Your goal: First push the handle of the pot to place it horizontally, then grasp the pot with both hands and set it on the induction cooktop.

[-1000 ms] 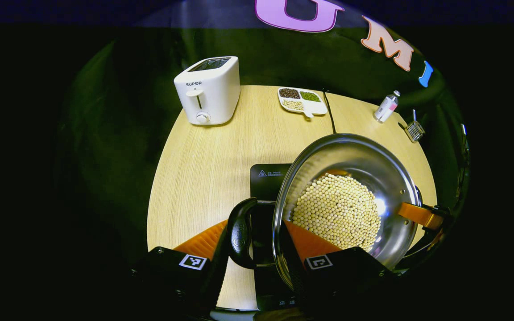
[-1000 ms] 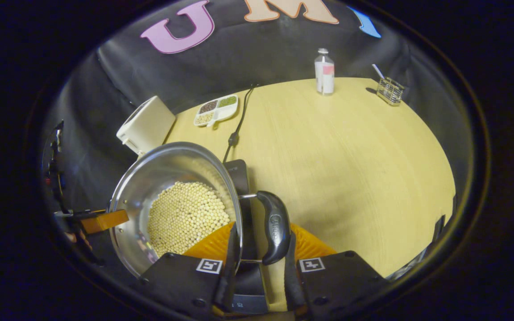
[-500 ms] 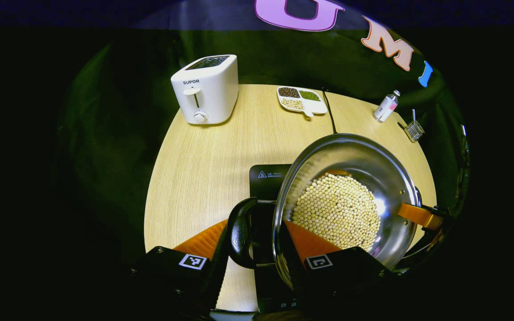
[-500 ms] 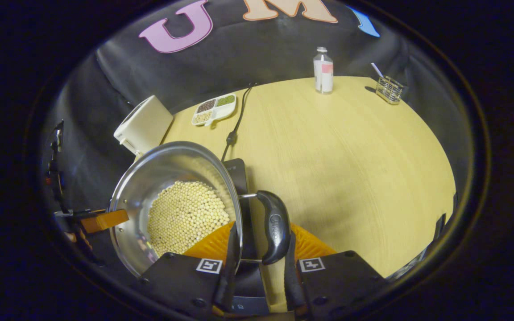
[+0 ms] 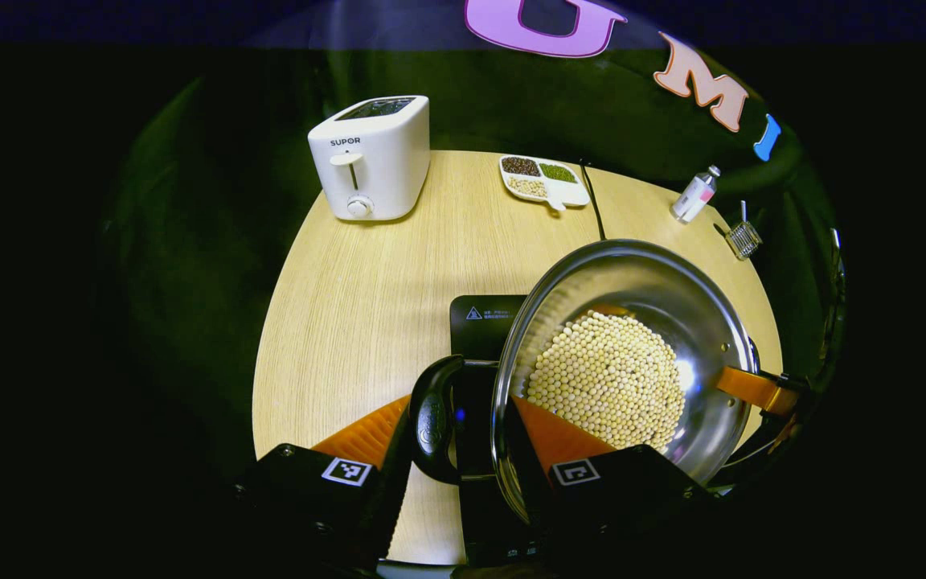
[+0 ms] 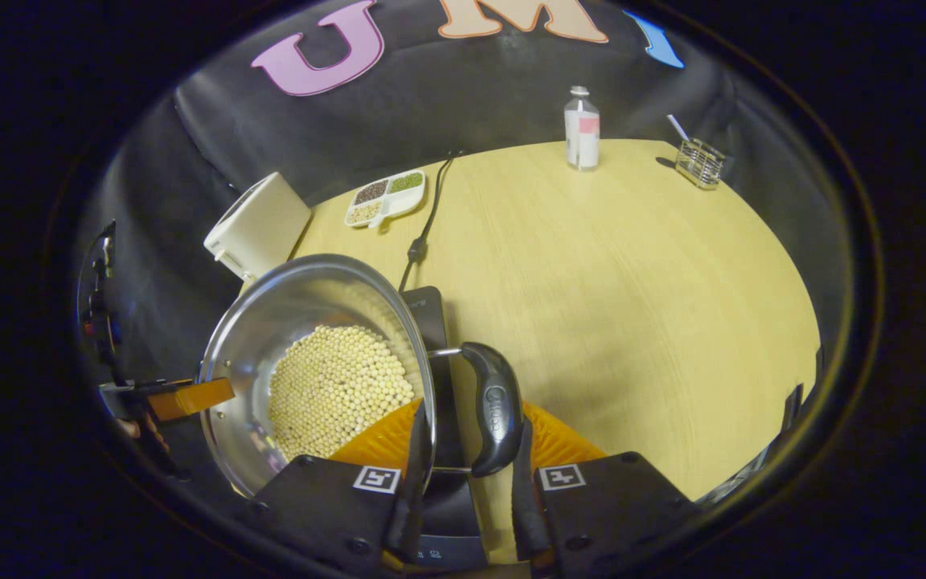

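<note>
A steel pot (image 5: pixel 656 277) holding pale beans (image 5: pixel 606 378) is over the black induction cooktop (image 5: pixel 483 318); I cannot tell whether it rests on it. My left gripper (image 5: pixel 463 410) is shut on the pot's black loop handle (image 5: pixel 431 418), one finger outside the loop and the other inside the pot wall. In the right gripper view, my right gripper (image 6: pixel 471 418) is shut the same way on the opposite handle (image 6: pixel 495 406) of the pot (image 6: pixel 294 297), above the cooktop (image 6: pixel 424 310). Each view shows the other gripper's finger at the far rim.
On the round wooden table (image 5: pixel 366 305) stand a white toaster (image 5: pixel 370 157) at the back left, a divided dish of beans (image 5: pixel 543 178), a small bottle (image 5: pixel 694 193) and a wire holder (image 5: pixel 744 237). The cooktop's cord (image 5: pixel 592 205) runs toward the back.
The table behind has shifted slightly in both views, so the pot and both grippers have moved a little together. Both grips are unchanged.
</note>
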### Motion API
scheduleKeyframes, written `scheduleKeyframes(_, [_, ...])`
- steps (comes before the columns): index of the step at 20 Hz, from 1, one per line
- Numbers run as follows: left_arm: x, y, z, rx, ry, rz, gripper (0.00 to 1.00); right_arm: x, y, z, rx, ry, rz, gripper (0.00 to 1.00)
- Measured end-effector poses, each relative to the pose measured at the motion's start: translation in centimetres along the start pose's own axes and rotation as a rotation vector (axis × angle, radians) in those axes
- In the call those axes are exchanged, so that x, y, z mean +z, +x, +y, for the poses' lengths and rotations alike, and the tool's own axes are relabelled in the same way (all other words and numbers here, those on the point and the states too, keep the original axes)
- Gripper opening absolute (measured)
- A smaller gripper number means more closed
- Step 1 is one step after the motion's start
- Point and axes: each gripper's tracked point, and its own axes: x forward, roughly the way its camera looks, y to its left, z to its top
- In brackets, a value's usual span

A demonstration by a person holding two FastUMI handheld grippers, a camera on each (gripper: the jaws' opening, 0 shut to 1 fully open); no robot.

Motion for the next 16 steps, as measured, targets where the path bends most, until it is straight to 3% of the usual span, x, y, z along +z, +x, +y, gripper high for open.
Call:
scheduleKeyframes(2, [0.09,-0.01,0.00,0.001,0.000,0.005,0.67,-0.01,0.00,0.05,0.000,0.003,0.000,0.42])
scheduleKeyframes(7, [0.13,-0.09,0.21,0.009,-0.001,0.012,0.71,-0.10,0.03,-0.01,-0.006,0.003,0.002,0.43])
scheduleKeyframes(12, [0.21,-0.17,0.23,0.012,-0.007,0.017,0.70,-0.16,0.21,-0.14,-0.013,0.000,-0.006,0.51])
scheduleKeyframes(13, [0.23,-0.31,0.25,0.013,-0.011,0.016,0.70,0.00,0.08,-0.05,-0.013,0.001,-0.010,0.58])
scheduleKeyframes(14, [0.53,-0.28,0.15,0.012,-0.016,0.001,0.71,0.00,0.06,0.09,-0.008,0.001,-0.013,0.54])
scheduleKeyframes(15, [0.73,-0.34,0.21,0.017,-0.023,-0.015,0.74,0.09,0.13,0.14,-0.004,0.002,-0.016,0.61])
scheduleKeyframes(16, [0.83,-0.37,0.20,0.022,-0.031,-0.026,0.71,0.03,-0.07,0.46,0.006,0.002,-0.016,0.57])
